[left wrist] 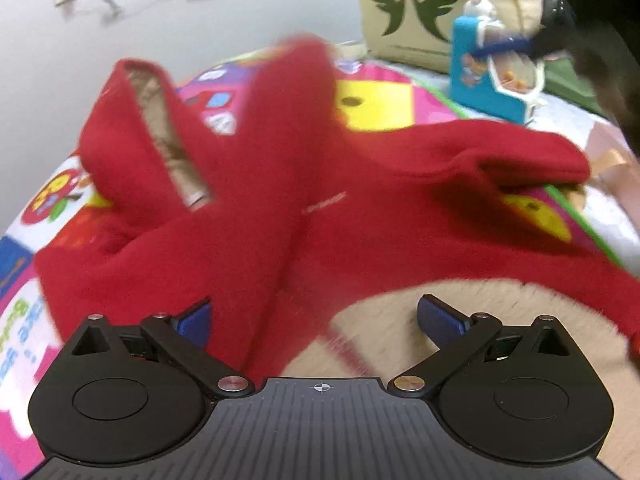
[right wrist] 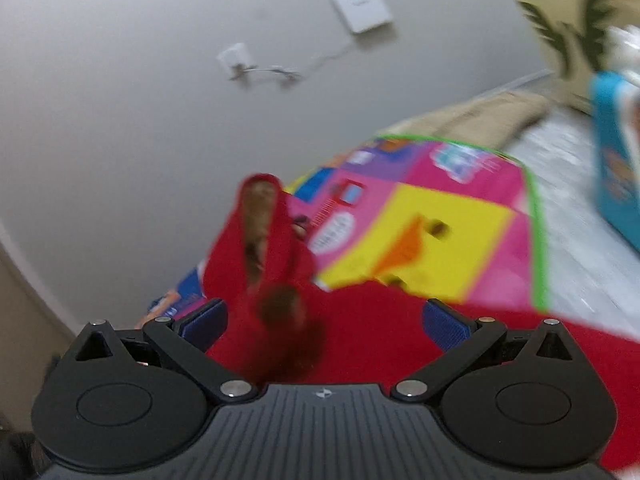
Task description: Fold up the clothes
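Note:
A red fleece garment (left wrist: 288, 184) with a tan lining lies spread and rumpled on a colourful play mat (left wrist: 372, 100). Its sleeves reach up left and out right. My left gripper (left wrist: 316, 320) is open just above the garment's near edge, where the tan lining shows; the cloth lies between the blue pads (left wrist: 440, 318). In the right wrist view the same garment (right wrist: 360, 332) lies under my right gripper (right wrist: 324, 322), which is open, with a raised red sleeve (right wrist: 264, 232) ahead of it. Both views are motion-blurred.
The play mat (right wrist: 432, 232) covers a bed against a grey wall with sockets (right wrist: 360, 4). A blue toy machine (left wrist: 488, 72) and a beige cushion with a bird print (left wrist: 416, 12) stand at the far right. A dark shape (left wrist: 600, 40) fills the top right corner.

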